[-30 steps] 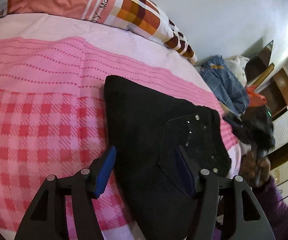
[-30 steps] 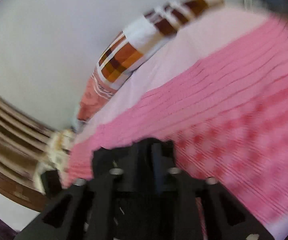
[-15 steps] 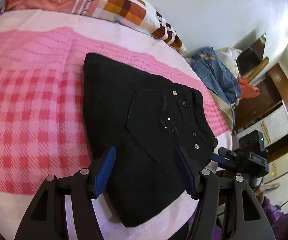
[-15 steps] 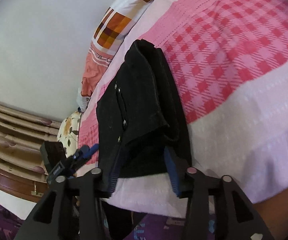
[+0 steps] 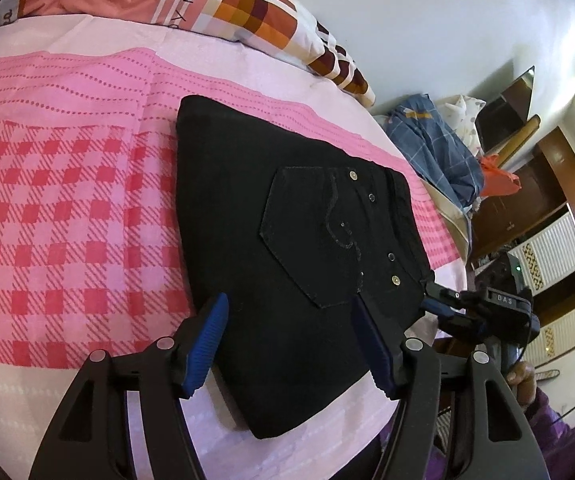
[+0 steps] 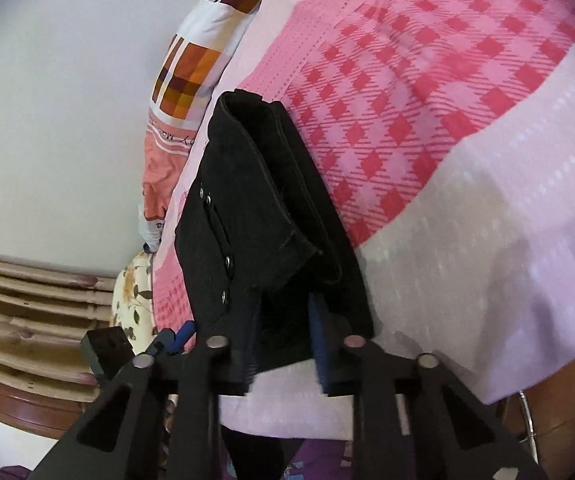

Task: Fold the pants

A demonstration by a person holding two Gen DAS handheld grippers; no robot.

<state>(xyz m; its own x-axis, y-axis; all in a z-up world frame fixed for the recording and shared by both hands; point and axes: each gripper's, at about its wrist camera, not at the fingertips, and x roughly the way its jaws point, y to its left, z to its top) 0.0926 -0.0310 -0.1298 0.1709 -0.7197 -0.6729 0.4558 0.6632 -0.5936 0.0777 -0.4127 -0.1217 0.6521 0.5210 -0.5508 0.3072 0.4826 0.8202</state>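
Folded pants lie on the bed; left hand-held gripper spread apart at 6 o'clock, right hand-held gripper apart astride their edge.

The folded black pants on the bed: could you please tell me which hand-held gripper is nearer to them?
Right. The right hand-held gripper has its open jaws straddling the edge of the folded black pants, while the left hand-held gripper hovers open just above them without touching.

Bed, pink checked bedspread; patchwork pillow against white wall; blue plaid cloth heaped beside orange bag; brown wooden cabinet; floral cushion.
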